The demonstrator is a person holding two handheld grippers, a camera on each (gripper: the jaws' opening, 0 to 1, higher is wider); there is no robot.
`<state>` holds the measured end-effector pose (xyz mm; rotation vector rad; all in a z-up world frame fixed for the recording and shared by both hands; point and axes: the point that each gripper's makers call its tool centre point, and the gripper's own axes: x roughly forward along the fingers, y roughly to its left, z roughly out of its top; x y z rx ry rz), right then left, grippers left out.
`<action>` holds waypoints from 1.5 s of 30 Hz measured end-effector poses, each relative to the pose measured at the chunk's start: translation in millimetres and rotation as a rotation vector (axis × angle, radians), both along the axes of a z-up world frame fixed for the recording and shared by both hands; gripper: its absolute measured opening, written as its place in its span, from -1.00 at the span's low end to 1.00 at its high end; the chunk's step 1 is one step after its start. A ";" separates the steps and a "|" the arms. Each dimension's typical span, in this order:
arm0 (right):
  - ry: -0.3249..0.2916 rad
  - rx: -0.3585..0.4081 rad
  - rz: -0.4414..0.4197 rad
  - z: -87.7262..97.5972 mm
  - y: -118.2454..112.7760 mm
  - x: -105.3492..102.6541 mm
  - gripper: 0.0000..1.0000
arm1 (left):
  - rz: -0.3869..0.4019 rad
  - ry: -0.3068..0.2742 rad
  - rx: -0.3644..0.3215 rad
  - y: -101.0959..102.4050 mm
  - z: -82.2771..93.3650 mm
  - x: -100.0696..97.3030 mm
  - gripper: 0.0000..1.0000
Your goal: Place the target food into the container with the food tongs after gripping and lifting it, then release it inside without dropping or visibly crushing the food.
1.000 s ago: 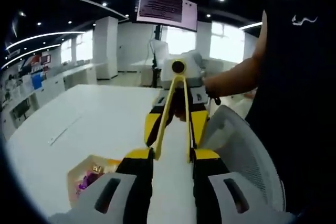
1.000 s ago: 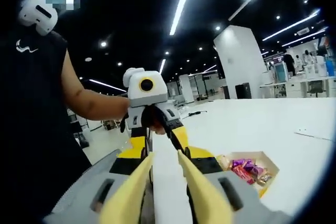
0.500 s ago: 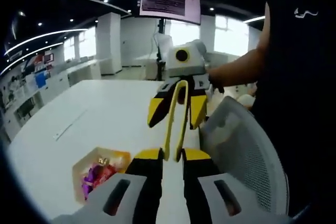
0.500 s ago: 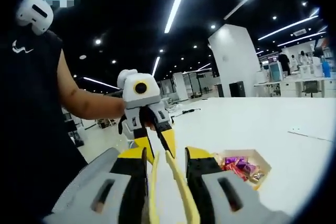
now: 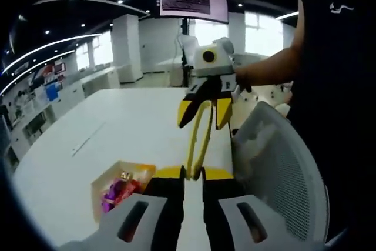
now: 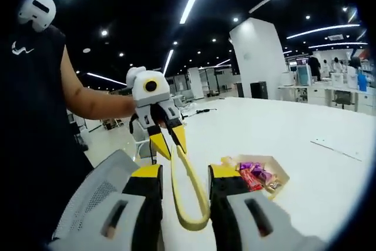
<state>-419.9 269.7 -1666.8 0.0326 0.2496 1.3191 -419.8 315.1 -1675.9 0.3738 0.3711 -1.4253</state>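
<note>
The yellow food tongs [image 5: 200, 136] hang in the air above the white tabletop [image 5: 117, 127], their two arms squeezed close together. In the right gripper view their looped hinge end [image 6: 191, 204] curves low, with the arms running up and away. The container [image 6: 267, 166], a shallow tan tray, lies flat on the tabletop and holds the food [image 6: 252, 174]: small wrapped pieces in purple, pink and red.
</note>
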 end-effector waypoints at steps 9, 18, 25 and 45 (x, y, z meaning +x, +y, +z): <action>-0.028 -0.053 0.039 -15.3 -4.5 -8.9 -0.63 | 0.002 -0.015 0.000 3.7 -2.9 0.1 -0.87; -0.058 -0.149 0.103 -31.3 -0.2 -17.5 -0.67 | -0.026 0.007 0.052 4.7 -26.7 -8.6 -0.71; -0.113 -0.202 0.119 -56.9 1.1 -16.5 -0.66 | -0.013 -0.008 0.123 4.0 -55.6 -8.9 -0.68; -0.092 -0.343 0.092 -125.2 -3.9 3.8 -0.63 | 0.048 -0.032 0.265 0.1 -130.4 11.3 -0.68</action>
